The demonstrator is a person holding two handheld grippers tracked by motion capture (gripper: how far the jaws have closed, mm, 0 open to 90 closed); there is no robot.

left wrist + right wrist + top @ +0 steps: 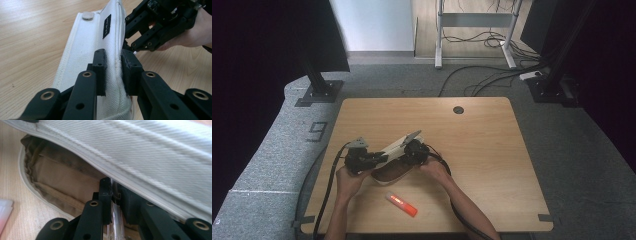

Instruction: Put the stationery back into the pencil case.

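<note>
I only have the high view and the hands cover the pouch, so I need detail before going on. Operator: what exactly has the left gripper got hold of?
Observer: The left gripper pinches the stitched edge of the white canvas pouch; its jaws are closed on the fabric.
Operator: And the right gripper?
Observer: The right gripper is closed on a small shiny metal piece at the pouch's opening, apparently the zipper pull.
Operator: Is the pouch open?
Observer: Yes, the right gripper view shows a brown lining under the lifted white edge.
Operator: Anything on the outside of it?
Observer: A metal snap button and a small black label; the print is too small to read.
</note>
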